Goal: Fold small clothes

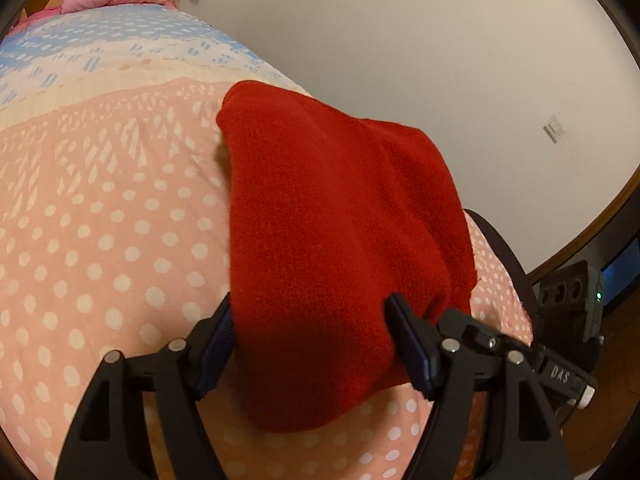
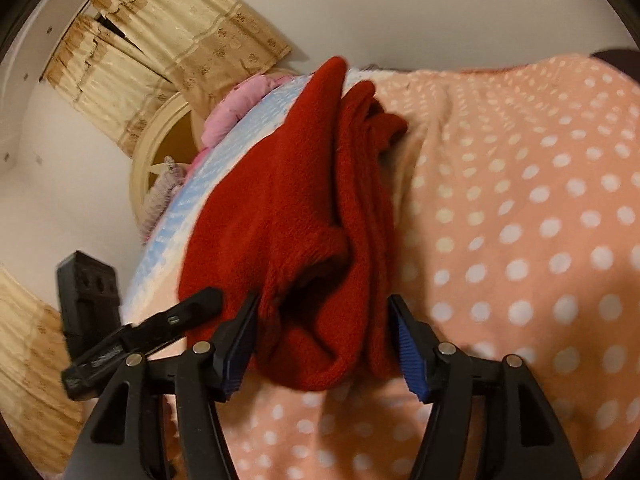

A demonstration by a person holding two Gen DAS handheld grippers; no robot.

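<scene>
The red fleece garment (image 1: 332, 216) is seen lying folded on the pink polka-dot bedspread (image 1: 100, 240), close to the edge of the bed, with the plain wall (image 1: 420, 40) behind it. In the left wrist view, the left gripper (image 1: 310, 344) is held over the near end of the garment, jaws spread wide. The cloth's near edge is draped between the two blue-padded fingers (image 1: 412, 344); it brushes up against both pads, yet it is not pinched, and the fabric lies slack on the bedspread. The near hem is seen bulging out below the finger line towards the camera.

Over to the right wrist view: the right gripper (image 2: 324, 344) is likewise held apart, jaws wide. The garment's stacked layers (image 2: 304, 220) are bunched between the fingers (image 2: 412, 348), the folded edges running away from the camera. The left pad is touched by the cloth, while a sliver of gap is seen at the right pad, so nothing is clamped here either. An open pocket of fabric is shown just ahead of the fingers.

Part of the other gripper's black body (image 2: 132, 332) is caught at the left of this view. Beyond the bed, a cream curtain (image 2: 168, 40) and a pink pillow (image 2: 240, 108) are seen.
</scene>
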